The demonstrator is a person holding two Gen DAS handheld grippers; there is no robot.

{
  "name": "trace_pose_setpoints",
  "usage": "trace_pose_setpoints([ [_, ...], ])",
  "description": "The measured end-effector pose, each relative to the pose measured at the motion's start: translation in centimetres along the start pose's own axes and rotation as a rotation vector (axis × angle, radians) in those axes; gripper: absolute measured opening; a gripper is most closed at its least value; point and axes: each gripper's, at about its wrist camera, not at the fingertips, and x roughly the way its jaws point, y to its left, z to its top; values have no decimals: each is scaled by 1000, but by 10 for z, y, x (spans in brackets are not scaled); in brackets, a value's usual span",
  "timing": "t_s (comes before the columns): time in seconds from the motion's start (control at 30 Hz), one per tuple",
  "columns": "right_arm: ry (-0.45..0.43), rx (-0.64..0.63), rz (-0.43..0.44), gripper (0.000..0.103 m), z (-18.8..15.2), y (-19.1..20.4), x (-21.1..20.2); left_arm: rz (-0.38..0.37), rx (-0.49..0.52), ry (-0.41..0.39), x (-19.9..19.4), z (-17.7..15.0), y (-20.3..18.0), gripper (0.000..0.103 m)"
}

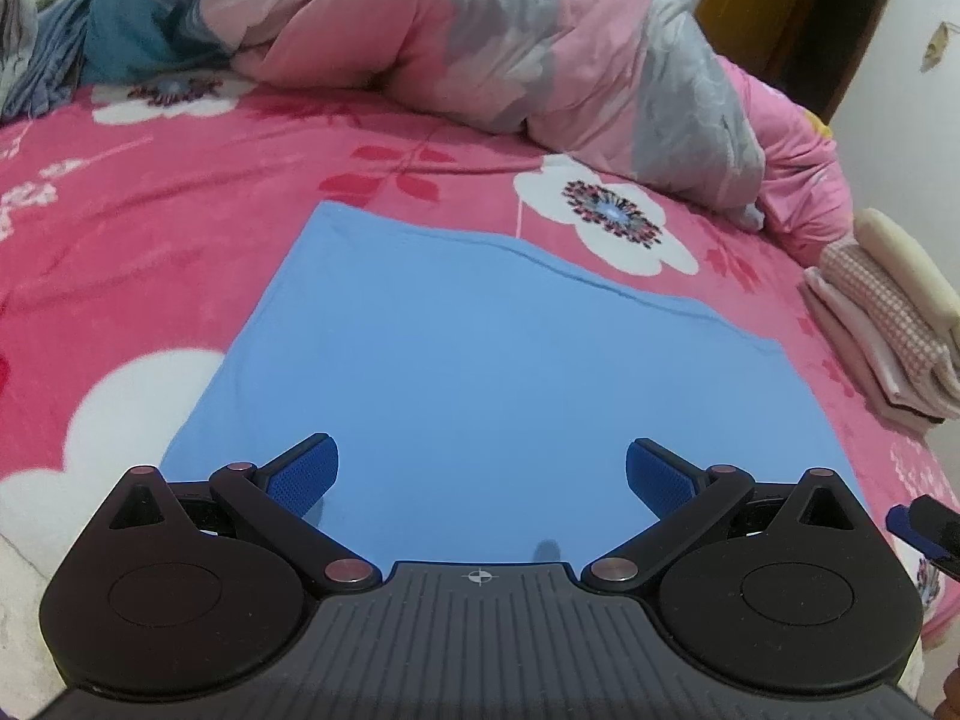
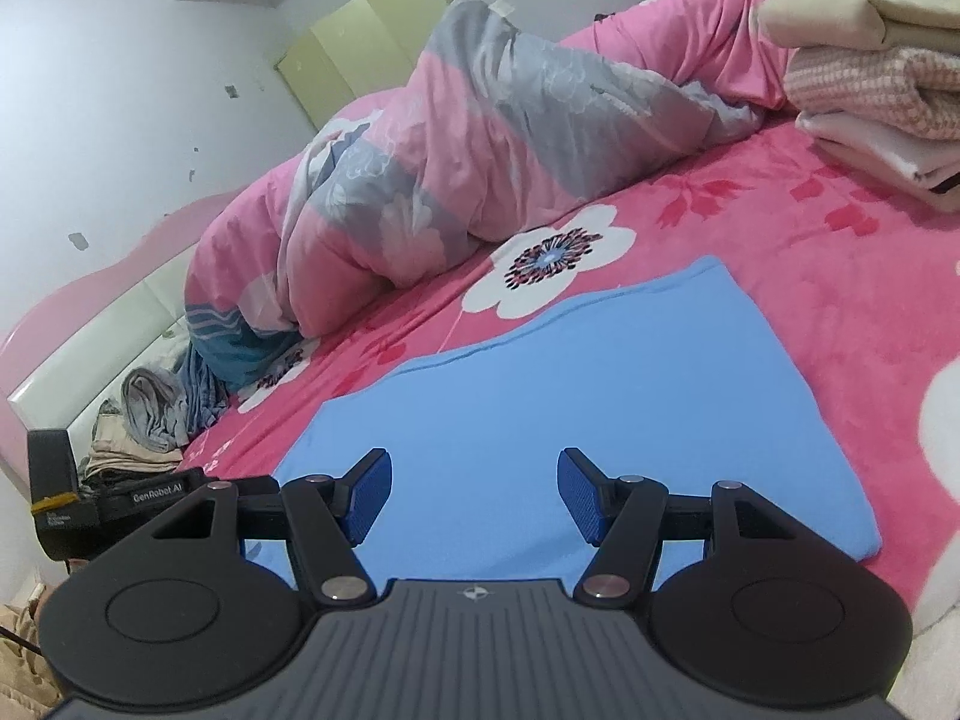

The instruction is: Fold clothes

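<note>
- Cloth (image 1: 480, 372), blue and folded flat, lies on the bed (image 1: 150, 210) under both claws.
- Left claw (image 1: 482, 471) gapes wide, holding nothing.
- Right claw (image 2: 474, 495) stands apart, empty.

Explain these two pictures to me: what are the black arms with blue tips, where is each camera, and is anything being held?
They are two hand-held grippers, each with a camera looking along its fingers. One view shows the left gripper, the other the right gripper. Both stand open and hold nothing. Beneath them a light blue folded cloth garment lies flat on the pink flowered blanket. Behind it lies a bunched pink and grey quilt; a stack of folded clothes sits to one side.
</note>
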Motion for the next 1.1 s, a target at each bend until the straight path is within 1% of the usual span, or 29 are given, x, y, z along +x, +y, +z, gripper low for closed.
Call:
trace_pose_setpoints([
  [0.1, -5, -1, 1, 64, 2, -2, 3, 3, -6, -4, 2, 0, 4, 103],
  [0.3, -12, 11, 7, 64, 4, -5, 10, -22, -18, -45, -2, -1, 16, 103],
  [0.4, -25, 20, 27, 64, 0, -6, 8, -24, -40, -31, -2, -3, 21, 103],
  [0.53, 1, 64, 14, 64, -7, -14, 10, -34, -47, -10, -2, -7, 21, 103],
  [0.63, -4, 80, 4, 64, -10, -15, 7, -41, -26, -27, -10, -7, 17, 103],
  [0.77, -22, 39, -16, 64, -7, -6, 0, -36, 6, -58, -24, -6, 13, 103],
  [0.93, -26, -22, -29, 64, -3, 4, -1, -16, 40, -70, -37, -10, 11, 103],
  [1.03, -4, -48, -11, 64, -1, 10, 10, 3, 48, -54, -43, -17, 15, 103],
  [1.1, 28, -76, 2, 64, -3, 16, 25, 25, 50, -46, -45, -22, 20, 103],
])
